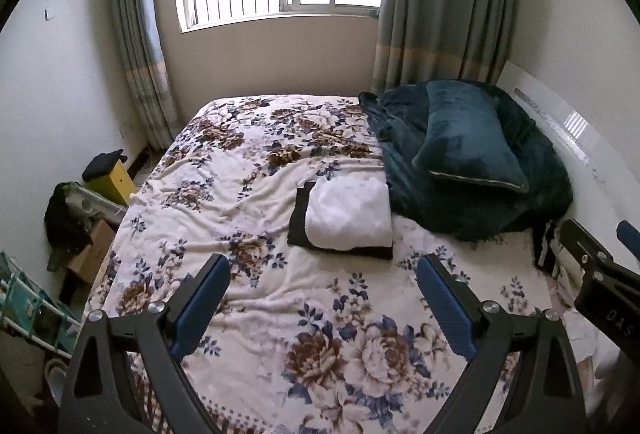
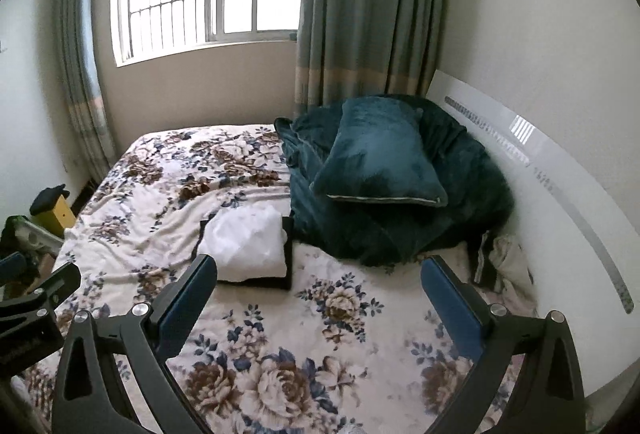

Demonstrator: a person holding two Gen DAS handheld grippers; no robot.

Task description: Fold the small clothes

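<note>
A folded white garment lies on top of a folded black garment in the middle of the floral bed. My left gripper hovers open above the bed, short of the stack, with nothing between its blue pads. My right gripper is also open and empty, just to the right of the stack. Crumpled clothes lie at the bed's right edge by the wall. The right gripper's body shows at the left wrist view's right edge.
A dark teal blanket with a teal pillow fills the bed's far right corner. Curtains and a window stand behind the bed. Boxes and clutter crowd the floor to the left.
</note>
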